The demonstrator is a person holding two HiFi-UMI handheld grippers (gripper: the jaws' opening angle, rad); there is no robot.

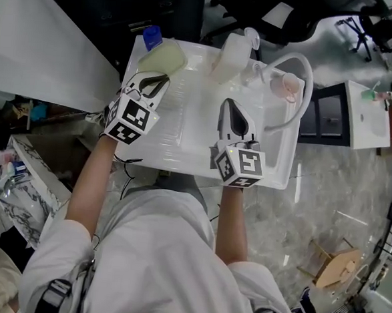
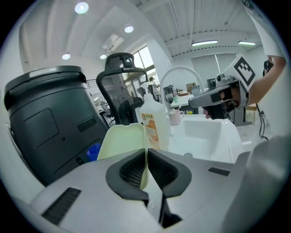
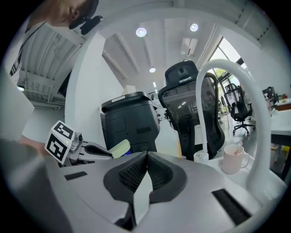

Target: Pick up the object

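A thin, pale yellow-green flat board (image 1: 164, 55) stands on edge at the sink's back left corner. My left gripper (image 1: 158, 79) is shut on its near edge. In the left gripper view the board (image 2: 122, 141) rises between the two ribbed pads, gripped at the left gripper's (image 2: 146, 159) tips. My right gripper (image 1: 229, 106) hovers over the middle of the white sink basin (image 1: 184, 128), shut with nothing between its jaws. The right gripper (image 3: 146, 158) points toward the black bin, and the left gripper and board (image 3: 119, 148) show at its lower left.
A white jug with an orange label (image 1: 231, 54) (image 2: 154, 122) and a pink mug (image 1: 288, 85) (image 3: 234, 159) stand at the sink's back rim. A white arched faucet (image 1: 307, 80) (image 3: 229, 86) curves over the right side. A blue cap (image 1: 151, 36) and a black bin (image 2: 45, 113) lie behind the board.
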